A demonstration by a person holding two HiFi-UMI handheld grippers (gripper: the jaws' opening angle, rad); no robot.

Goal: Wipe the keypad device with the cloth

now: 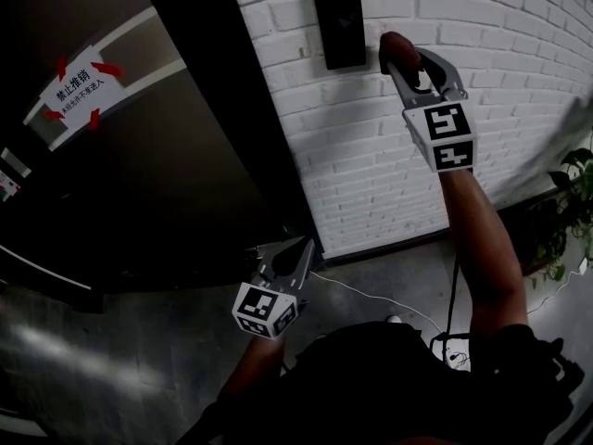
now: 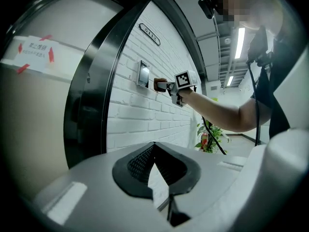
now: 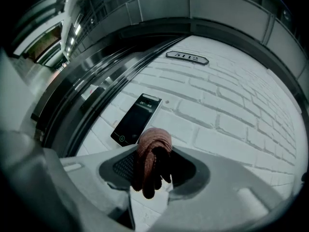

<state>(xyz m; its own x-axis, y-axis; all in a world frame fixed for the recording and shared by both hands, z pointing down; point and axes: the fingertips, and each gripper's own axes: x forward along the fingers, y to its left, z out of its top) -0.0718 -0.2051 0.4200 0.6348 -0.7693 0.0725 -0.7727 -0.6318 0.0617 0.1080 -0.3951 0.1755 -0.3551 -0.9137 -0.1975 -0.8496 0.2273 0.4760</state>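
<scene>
The keypad device (image 1: 339, 26) is a black upright panel on the white brick wall (image 1: 519, 82). My right gripper (image 1: 404, 56) is raised just right of it, shut on a bunched reddish cloth (image 1: 393, 48). In the right gripper view the cloth (image 3: 151, 154) hangs between the jaws, and the keypad device (image 3: 136, 119) lies just beyond it to the upper left, apart from the cloth. My left gripper (image 1: 296, 252) hangs low near the foot of the wall. Its jaws (image 2: 154, 151) meet at the tips with nothing between them. From the left gripper view the keypad device (image 2: 143, 74) and the cloth (image 2: 158, 84) show side on.
A dark door (image 1: 157, 174) with a white and red sign (image 1: 79, 86) stands left of the wall. A door number plate (image 3: 187, 57) sits above the keypad. A potted plant (image 1: 567, 211) stands at the right, and a white cable (image 1: 371, 297) runs along the floor.
</scene>
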